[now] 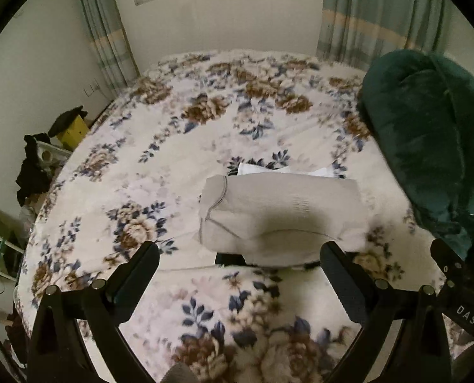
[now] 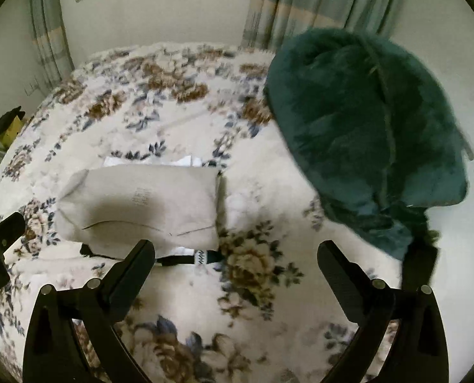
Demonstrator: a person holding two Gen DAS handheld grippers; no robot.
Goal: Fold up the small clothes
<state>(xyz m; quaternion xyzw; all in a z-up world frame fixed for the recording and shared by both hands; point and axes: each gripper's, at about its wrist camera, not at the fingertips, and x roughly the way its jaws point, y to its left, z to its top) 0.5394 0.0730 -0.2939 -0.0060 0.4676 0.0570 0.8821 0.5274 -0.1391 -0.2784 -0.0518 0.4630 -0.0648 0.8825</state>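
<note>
Left gripper [image 1: 239,257]: fingers spread, empty.
Right gripper [image 2: 236,255]: spread, empty.
Risk: folded beige garment [image 1: 278,210] likely unfolds if snagged.

Your left gripper [image 1: 238,255] has its two black fingers [image 1: 141,268] spread wide apart, with nothing held between them. Your right gripper [image 2: 235,253] is spread just as wide, its fingers [image 2: 339,265] gripping nothing. Both point forward and slightly downward, side by side and roughly level. In the left wrist view, part of your right gripper's body shows at the right edge; in the right wrist view, part of your left gripper's body shows at the left edge, so the two are held near each other
</note>
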